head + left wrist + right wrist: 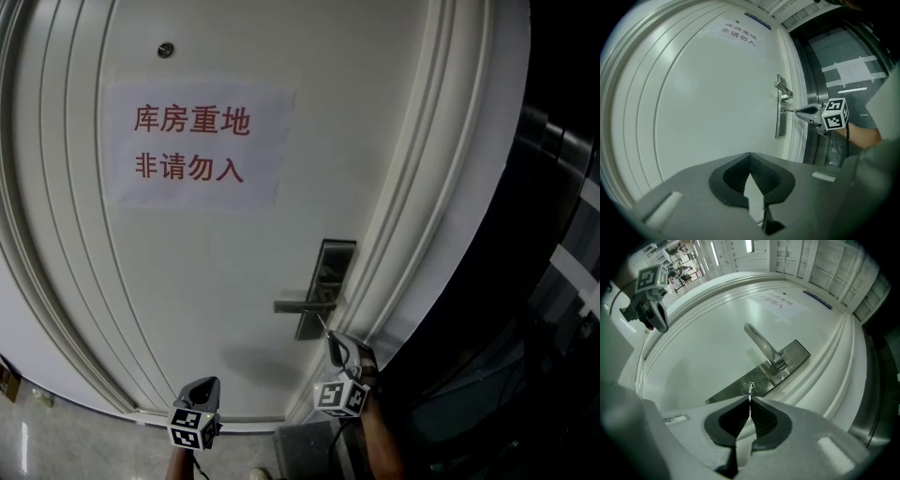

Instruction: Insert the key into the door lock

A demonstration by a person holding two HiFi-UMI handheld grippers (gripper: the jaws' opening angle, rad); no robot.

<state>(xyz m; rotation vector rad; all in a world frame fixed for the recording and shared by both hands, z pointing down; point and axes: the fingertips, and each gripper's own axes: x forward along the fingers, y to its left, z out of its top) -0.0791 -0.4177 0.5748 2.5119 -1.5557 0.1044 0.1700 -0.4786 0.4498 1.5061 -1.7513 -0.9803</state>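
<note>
A steel lock plate (336, 260) with a lever handle (302, 306) sits on the white door (206, 281). My right gripper (750, 402) is shut on a small silver key (750, 392). The key's tip is at the round keyhole (746, 388) below the handle (761, 345); how deep it sits I cannot tell. In the left gripper view the right gripper (798, 111) holds the key (789, 110) level against the plate (780, 119). My left gripper (750, 155) hangs away from the door, lower left in the head view (199, 385), shut with nothing between its fingers.
A paper sign with red characters (192, 143) is stuck on the door's upper part, with a peephole (166, 50) above it. The white moulded door frame (422, 234) runs right of the lock, and dark glass panels (562, 281) lie beyond it. Below is the floor (56, 441).
</note>
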